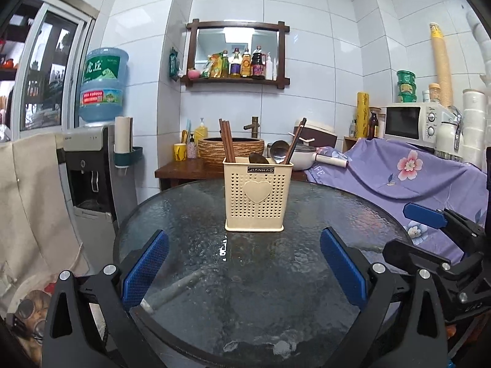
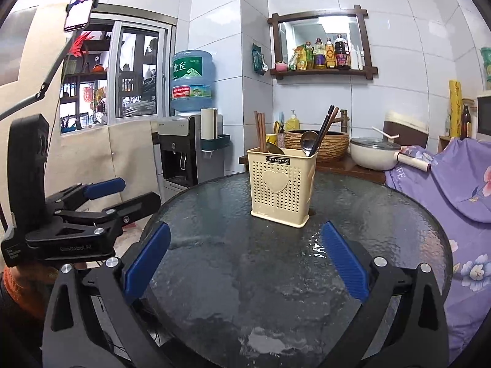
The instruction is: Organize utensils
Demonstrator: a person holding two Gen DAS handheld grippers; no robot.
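Beige holder (image 1: 254, 196) has two chopstick bundles, two spoons; both tools empty.

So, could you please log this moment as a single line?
left tongs: open, empty | right tongs: open, empty | utensil holder: upright on glass table, holds chopsticks, spoons

Left wrist view: from my left gripper (image 1: 244, 271), low over the near rim of the round glass table (image 1: 184, 214), facing the tiled wall.
Right wrist view: from my right gripper (image 2: 245, 260) — just beside, angled slightly leftward.
Shared: the table, the cream utensil holder (image 1: 254, 194) mid-distance — and each other's gripper at the edge.
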